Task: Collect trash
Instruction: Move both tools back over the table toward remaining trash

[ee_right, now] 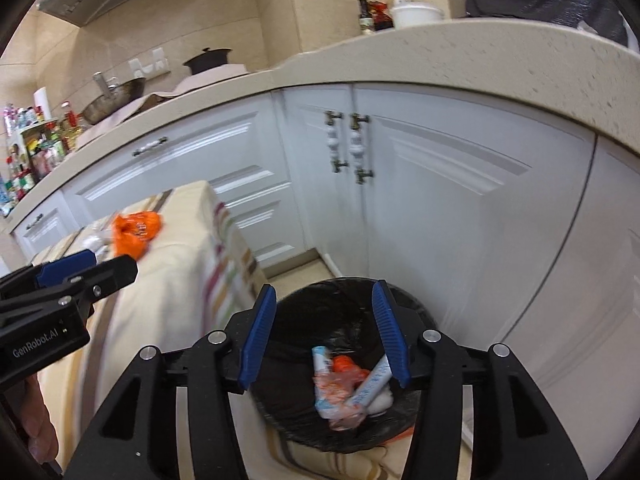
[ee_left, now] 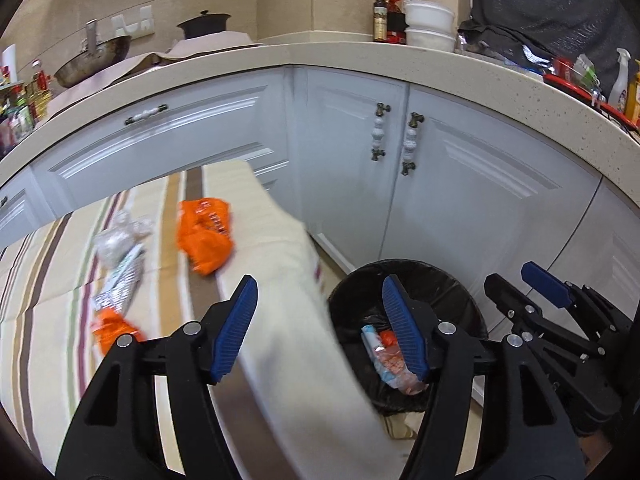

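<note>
A black-lined trash bin stands on the floor beside the table and holds several wrappers. On the striped tablecloth lie an orange wrapper, a crumpled clear plastic piece, a silver wrapper and a small orange scrap. My left gripper is open and empty over the table's edge. My right gripper is open and empty above the bin; it also shows in the left wrist view.
White cabinet doors with ceramic handles stand behind the bin. The countertop above carries a wok, a dark pot, bottles, white bowls and a red basket.
</note>
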`<state>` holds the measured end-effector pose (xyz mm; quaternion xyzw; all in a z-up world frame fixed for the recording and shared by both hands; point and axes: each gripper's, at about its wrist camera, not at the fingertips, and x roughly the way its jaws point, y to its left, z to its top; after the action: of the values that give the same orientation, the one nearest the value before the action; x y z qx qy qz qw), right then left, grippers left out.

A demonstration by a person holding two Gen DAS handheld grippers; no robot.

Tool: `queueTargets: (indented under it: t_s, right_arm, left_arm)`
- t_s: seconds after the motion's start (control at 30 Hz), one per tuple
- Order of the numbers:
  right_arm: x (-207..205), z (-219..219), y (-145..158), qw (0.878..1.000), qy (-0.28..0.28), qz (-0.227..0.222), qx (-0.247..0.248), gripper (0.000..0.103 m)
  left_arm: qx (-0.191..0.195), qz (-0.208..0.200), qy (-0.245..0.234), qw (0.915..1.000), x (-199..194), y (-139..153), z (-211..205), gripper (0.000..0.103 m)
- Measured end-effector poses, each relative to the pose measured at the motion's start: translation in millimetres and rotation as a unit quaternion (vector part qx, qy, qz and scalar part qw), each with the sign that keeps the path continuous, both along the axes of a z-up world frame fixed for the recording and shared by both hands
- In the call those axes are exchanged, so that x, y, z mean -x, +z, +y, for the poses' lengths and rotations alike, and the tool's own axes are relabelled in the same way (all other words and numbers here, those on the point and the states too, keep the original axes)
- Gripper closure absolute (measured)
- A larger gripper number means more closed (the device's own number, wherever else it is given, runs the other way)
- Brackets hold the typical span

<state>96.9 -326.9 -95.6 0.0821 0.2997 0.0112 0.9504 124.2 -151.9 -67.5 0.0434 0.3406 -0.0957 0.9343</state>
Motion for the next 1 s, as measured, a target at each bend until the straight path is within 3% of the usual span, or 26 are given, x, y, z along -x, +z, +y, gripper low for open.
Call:
queueTargets:
  t_s: [0.33, 0.6, 1.0]
  right_arm:
    - [10.2, 73.4, 22.9, 0.996, 0.082, -0.017, -0.002, 0.050]
    - [19.1, 144.8, 28.7, 0.987, 0.161, -0.014, 0.006, 0.050]
    - [23.3, 218.7, 16.0, 0.971, 0.237, 0.021, 0.022, 0.050]
  left_arm:
    - [-0.003, -0.003, 0.081, 0.9967, 41.1, 9.6, 100.6, 0.040]
    - [-0.003, 0.009, 0.165, 0.9862, 64.6, 4.3, 182.3, 0.039]
    - [0.020, 0.016, 0.215, 0.9764, 84.8, -6.7, 244.9, 0.039]
